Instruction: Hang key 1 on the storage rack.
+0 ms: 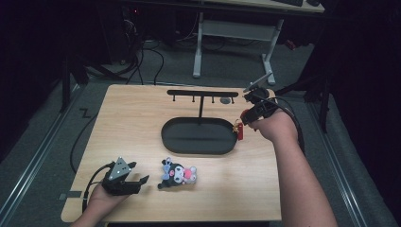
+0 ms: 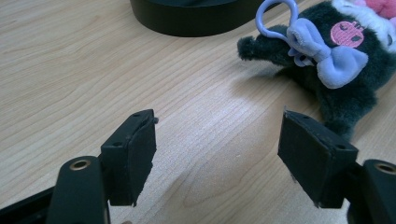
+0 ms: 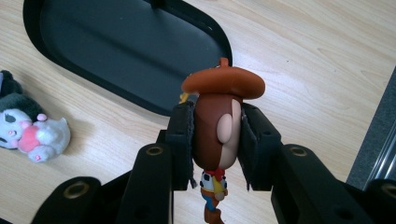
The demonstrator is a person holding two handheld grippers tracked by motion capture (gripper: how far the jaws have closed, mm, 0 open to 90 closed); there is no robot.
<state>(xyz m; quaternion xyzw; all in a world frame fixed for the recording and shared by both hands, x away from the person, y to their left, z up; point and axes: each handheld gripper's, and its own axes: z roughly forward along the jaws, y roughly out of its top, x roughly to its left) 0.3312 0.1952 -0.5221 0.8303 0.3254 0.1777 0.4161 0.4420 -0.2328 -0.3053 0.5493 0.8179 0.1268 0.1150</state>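
Observation:
A cowboy figure keychain (image 3: 217, 126) with a brown hat hangs between the pads of my right gripper (image 3: 217, 135), which is shut on its head. In the high view that gripper (image 1: 246, 118) hovers at the right end of the black oval tray (image 1: 170, 137), the figure (image 1: 239, 130) dangling red below it. A dark plush toy (image 1: 177, 173) with a lilac bow and a pink patch lies on the table near the front. My left gripper (image 1: 138, 182) rests just left of it, open, jaws pointing at the plush (image 2: 327, 60) with nothing between them (image 2: 217, 154).
A black T-shaped hook rack (image 1: 202, 94) rises from the tray's far side. The wooden table (image 1: 132, 118) ends close behind my right hand. Cables trail off both grippers; a white desk frame (image 1: 236, 33) stands on the floor beyond.

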